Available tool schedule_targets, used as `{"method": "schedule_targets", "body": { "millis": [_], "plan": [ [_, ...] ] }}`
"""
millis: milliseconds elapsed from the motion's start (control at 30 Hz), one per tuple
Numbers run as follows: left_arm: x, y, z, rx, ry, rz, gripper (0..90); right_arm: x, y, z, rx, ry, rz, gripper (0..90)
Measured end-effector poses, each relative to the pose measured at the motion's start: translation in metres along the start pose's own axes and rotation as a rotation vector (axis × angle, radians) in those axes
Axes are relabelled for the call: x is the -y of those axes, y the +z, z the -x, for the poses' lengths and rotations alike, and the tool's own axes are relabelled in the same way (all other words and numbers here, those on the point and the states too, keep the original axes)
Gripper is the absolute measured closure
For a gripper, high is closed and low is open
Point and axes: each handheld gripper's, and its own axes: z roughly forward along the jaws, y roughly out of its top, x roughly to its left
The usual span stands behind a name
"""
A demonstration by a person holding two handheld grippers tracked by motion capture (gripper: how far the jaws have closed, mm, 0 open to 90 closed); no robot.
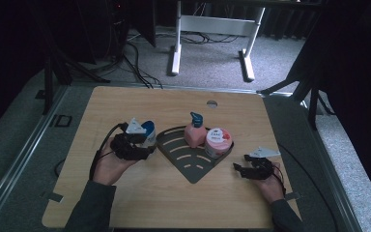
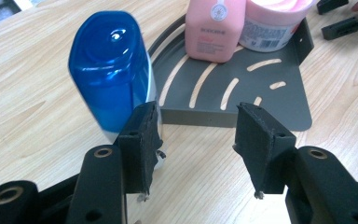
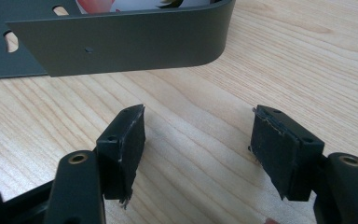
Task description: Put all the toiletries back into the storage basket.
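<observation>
A blue-capped bottle point(image 1: 149, 131) stands on the wooden table just left of a dark grey slotted corner tray point(image 1: 189, 166). My left gripper point(image 1: 148, 151) sits beside the bottle with its jaws open. In the left gripper view the blue bottle point(image 2: 109, 70) stands outside the left jaw, by its outer side, and nothing is between the jaws of my left gripper point(image 2: 198, 116). A pink pump bottle point(image 1: 193, 131) and a pink-lidded cream jar point(image 1: 217, 141) stand in the tray's far corner. My right gripper point(image 1: 237, 167) rests open on the table to the tray's right, its jaws empty point(image 3: 198, 116), facing the tray wall point(image 3: 121, 42).
The tray's front floor point(image 2: 279, 107) is bare, with the pump bottle point(image 2: 214, 28) and jar point(image 2: 275, 23) at its back. A small round hole point(image 1: 212, 103) sits near the table's far edge. White desk legs point(image 1: 176, 48) stand on the carpet beyond.
</observation>
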Motion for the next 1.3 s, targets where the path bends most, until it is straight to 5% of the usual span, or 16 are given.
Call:
{"method": "schedule_targets", "body": {
  "millis": [500, 1300],
  "plan": [
    [0.003, -0.004, -0.015, -0.087, -0.039, -0.020, 46.9, 0.000, 0.000, 0.000, 0.000, 0.000, 0.000, 34.9],
    [-0.011, 0.008, -0.031, -0.079, -0.049, -0.088, 41.4, 0.000, 0.000, 0.000, 0.000, -0.001, 0.000, 34.9]
  ]
}}
